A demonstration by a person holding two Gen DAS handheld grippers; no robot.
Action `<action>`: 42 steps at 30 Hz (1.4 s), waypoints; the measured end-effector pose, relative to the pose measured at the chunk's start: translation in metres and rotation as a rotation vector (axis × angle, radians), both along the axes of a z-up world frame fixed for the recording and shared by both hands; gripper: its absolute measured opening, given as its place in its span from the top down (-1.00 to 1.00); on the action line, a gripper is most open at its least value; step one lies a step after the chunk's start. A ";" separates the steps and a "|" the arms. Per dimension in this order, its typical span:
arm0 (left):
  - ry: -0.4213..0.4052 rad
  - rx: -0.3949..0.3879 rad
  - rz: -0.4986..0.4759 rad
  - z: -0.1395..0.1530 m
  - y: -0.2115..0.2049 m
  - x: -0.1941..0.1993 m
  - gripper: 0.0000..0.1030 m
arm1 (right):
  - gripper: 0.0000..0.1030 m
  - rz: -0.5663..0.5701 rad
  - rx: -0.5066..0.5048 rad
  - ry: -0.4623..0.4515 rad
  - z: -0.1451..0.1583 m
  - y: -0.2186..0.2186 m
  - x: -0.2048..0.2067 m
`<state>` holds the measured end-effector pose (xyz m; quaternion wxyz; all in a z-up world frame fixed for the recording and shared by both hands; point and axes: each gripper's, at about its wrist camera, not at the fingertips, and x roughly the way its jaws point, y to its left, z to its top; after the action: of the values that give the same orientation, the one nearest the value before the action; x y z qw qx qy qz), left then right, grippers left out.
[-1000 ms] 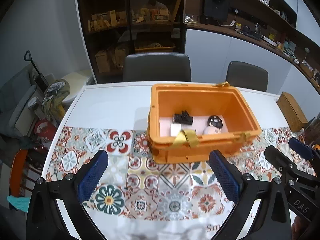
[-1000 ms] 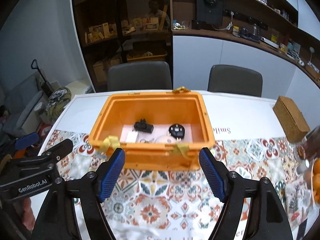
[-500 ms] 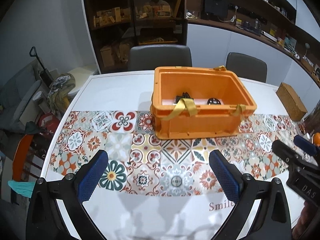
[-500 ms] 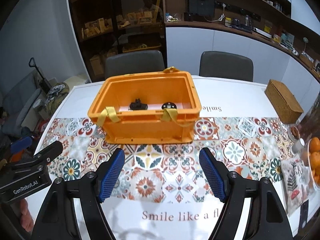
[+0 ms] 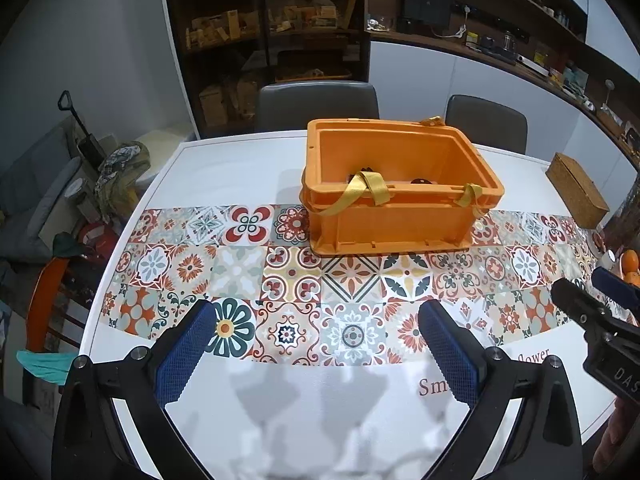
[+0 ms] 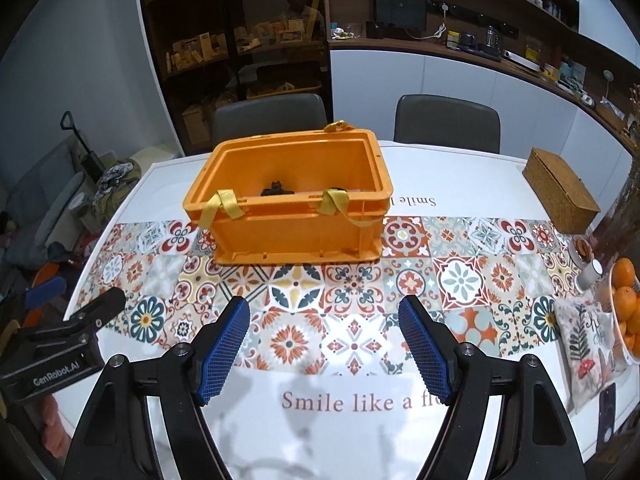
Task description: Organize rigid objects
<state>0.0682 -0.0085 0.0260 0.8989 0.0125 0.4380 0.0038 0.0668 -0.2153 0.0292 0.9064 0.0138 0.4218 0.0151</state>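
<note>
An orange crate (image 5: pixel 400 220) with yellow straps stands on the patterned runner; it also shows in the right wrist view (image 6: pixel 296 228). Small dark objects (image 6: pixel 276 191) lie inside it, mostly hidden by the near wall. My left gripper (image 5: pixel 316 356) is open and empty, low over the table's near edge, well short of the crate. My right gripper (image 6: pixel 324 344) is open and empty, beside it to the right. Each gripper shows at the edge of the other's view.
A woven box (image 6: pixel 560 196) sits at the right of the table. A bowl of oranges (image 6: pixel 624 304), a small bottle (image 6: pixel 590 276) and a printed cloth (image 6: pixel 584 336) lie at the right edge. Two grey chairs (image 6: pixel 272 116) stand behind the table.
Both grippers have pulled back from the crate toward the near table edge and dropped lower. The crate looks farther away and its contents are now mostly hidden. Both stay open.
</note>
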 end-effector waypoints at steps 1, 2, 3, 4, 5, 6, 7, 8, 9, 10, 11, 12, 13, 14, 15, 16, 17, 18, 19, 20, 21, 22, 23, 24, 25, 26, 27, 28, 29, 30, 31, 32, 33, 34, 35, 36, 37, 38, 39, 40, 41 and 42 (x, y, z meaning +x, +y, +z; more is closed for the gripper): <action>0.000 0.002 -0.004 0.000 -0.001 0.000 -1.00 | -0.49 0.000 0.000 0.005 -0.001 0.000 -0.001; -0.002 0.002 -0.007 0.000 -0.002 -0.001 -1.00 | -0.49 0.001 -0.002 0.007 -0.001 0.000 -0.001; -0.003 0.000 -0.011 0.001 -0.003 -0.001 -1.00 | -0.49 0.000 -0.004 0.006 -0.001 0.000 -0.002; -0.004 -0.001 -0.014 0.002 -0.003 -0.001 -1.00 | -0.49 -0.003 -0.008 0.006 -0.001 0.000 -0.002; -0.006 -0.003 -0.016 0.002 -0.003 -0.002 -1.00 | -0.49 -0.007 -0.012 0.000 0.000 0.000 -0.003; -0.007 -0.005 -0.018 0.003 -0.004 -0.002 -1.00 | -0.49 -0.011 -0.014 -0.003 0.001 -0.001 -0.004; -0.007 -0.007 -0.021 0.004 -0.004 -0.002 -1.00 | -0.49 -0.015 -0.014 -0.005 0.002 -0.001 -0.004; -0.009 -0.007 -0.022 0.005 -0.004 -0.003 -1.00 | -0.49 -0.019 -0.016 -0.011 0.003 -0.002 -0.005; -0.010 -0.006 -0.023 0.006 -0.004 -0.003 -1.00 | -0.49 -0.020 -0.016 -0.017 0.004 -0.002 -0.006; -0.011 -0.007 -0.025 0.006 -0.004 -0.003 -1.00 | -0.49 -0.021 -0.015 -0.017 0.005 -0.003 -0.007; -0.012 -0.008 -0.026 0.007 -0.004 -0.004 -1.00 | -0.49 -0.019 -0.010 -0.017 0.006 -0.003 -0.007; -0.013 -0.009 -0.024 0.008 -0.004 -0.004 -1.00 | -0.49 -0.017 -0.007 -0.017 0.006 -0.003 -0.008; -0.016 -0.010 -0.025 0.009 -0.004 -0.004 -1.00 | -0.49 -0.018 -0.005 -0.016 0.006 -0.003 -0.008; -0.018 -0.009 -0.025 0.009 -0.004 -0.004 -1.00 | -0.49 -0.019 -0.004 -0.016 0.006 -0.003 -0.008; -0.018 -0.008 -0.025 0.009 -0.004 -0.004 -1.00 | -0.49 -0.021 -0.004 -0.014 0.005 -0.003 -0.008; -0.017 -0.011 -0.029 0.010 -0.005 -0.005 -1.00 | -0.49 -0.019 -0.003 -0.013 0.005 -0.003 -0.008; -0.018 -0.014 -0.032 0.010 -0.005 -0.005 -1.00 | -0.49 -0.018 -0.003 -0.012 0.005 -0.003 -0.008; -0.018 -0.013 -0.032 0.010 -0.005 -0.005 -1.00 | -0.49 -0.018 -0.003 -0.012 0.005 -0.003 -0.008; -0.019 -0.012 -0.033 0.010 -0.005 -0.005 -1.00 | -0.49 -0.017 -0.003 -0.012 0.005 -0.003 -0.008; -0.019 -0.012 -0.035 0.010 -0.005 -0.006 -1.00 | -0.49 -0.018 -0.004 -0.013 0.005 -0.003 -0.008; -0.019 -0.012 -0.034 0.010 -0.005 -0.006 -1.00 | -0.49 -0.019 -0.004 -0.012 0.005 -0.003 -0.008; -0.019 -0.012 -0.034 0.011 -0.005 -0.006 -1.00 | -0.49 -0.019 -0.004 -0.011 0.005 -0.003 -0.008; -0.019 -0.013 -0.035 0.010 -0.005 -0.006 -1.00 | -0.49 -0.018 -0.003 -0.012 0.005 -0.003 -0.008; -0.018 -0.013 -0.034 0.010 -0.005 -0.006 -1.00 | -0.49 -0.018 -0.002 -0.012 0.005 -0.003 -0.008; -0.017 -0.014 -0.036 0.010 -0.005 -0.006 -1.00 | -0.49 -0.019 -0.001 -0.011 0.005 -0.003 -0.008; -0.017 -0.016 -0.036 0.011 -0.005 -0.006 -1.00 | -0.49 -0.018 -0.002 -0.013 0.005 -0.003 -0.008; -0.016 -0.016 -0.035 0.011 -0.005 -0.006 -1.00 | -0.49 -0.017 -0.003 -0.012 0.005 -0.003 -0.008; -0.016 -0.015 -0.036 0.011 -0.005 -0.007 -1.00 | -0.49 -0.018 -0.004 -0.011 0.005 -0.003 -0.008; -0.018 -0.015 -0.035 0.012 -0.004 -0.007 -1.00 | -0.49 -0.017 -0.004 -0.012 0.005 -0.003 -0.008; -0.017 -0.016 -0.033 0.012 -0.004 -0.007 -1.00 | -0.49 -0.018 -0.003 -0.014 0.005 -0.003 -0.008; -0.015 -0.016 -0.035 0.012 -0.003 -0.007 -1.00 | -0.49 -0.018 -0.006 -0.014 0.005 -0.002 -0.008; -0.015 -0.017 -0.034 0.012 -0.003 -0.007 -1.00 | -0.49 -0.016 -0.007 -0.015 0.006 -0.002 -0.008; -0.014 -0.018 -0.033 0.012 -0.002 -0.007 -1.00 | -0.49 -0.014 -0.007 -0.016 0.006 -0.001 -0.008; -0.013 -0.016 -0.035 0.011 -0.003 -0.007 -1.00 | -0.49 -0.013 -0.009 -0.016 0.006 -0.001 -0.008; -0.012 -0.017 -0.035 0.012 -0.003 -0.007 -1.00 | -0.49 -0.012 -0.010 -0.017 0.007 0.000 -0.008; -0.013 -0.018 -0.035 0.012 -0.003 -0.007 -1.00 | -0.49 -0.012 -0.007 -0.017 0.006 0.000 -0.008; -0.012 -0.018 -0.036 0.012 -0.003 -0.006 -1.00 | -0.49 -0.012 -0.007 -0.017 0.007 0.000 -0.008; -0.011 -0.019 -0.038 0.012 -0.003 -0.006 -1.00 | -0.49 -0.011 -0.007 -0.019 0.007 0.000 -0.008; -0.012 -0.020 -0.039 0.012 -0.003 -0.007 -1.00 | -0.49 -0.011 -0.007 -0.018 0.007 0.000 -0.008; -0.010 -0.020 -0.038 0.012 -0.004 -0.006 -1.00 | -0.49 -0.010 -0.008 -0.018 0.007 0.000 -0.008; -0.011 -0.020 -0.039 0.012 -0.004 -0.006 -1.00 | -0.49 -0.010 -0.008 -0.018 0.007 0.000 -0.008; -0.012 -0.020 -0.039 0.012 -0.004 -0.006 -1.00 | -0.49 -0.010 -0.008 -0.018 0.007 0.000 -0.008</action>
<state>0.0618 -0.0121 0.0377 0.9015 0.0118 0.4322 -0.0179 0.0585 -0.2149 0.0360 0.9104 0.0119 0.4135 0.0090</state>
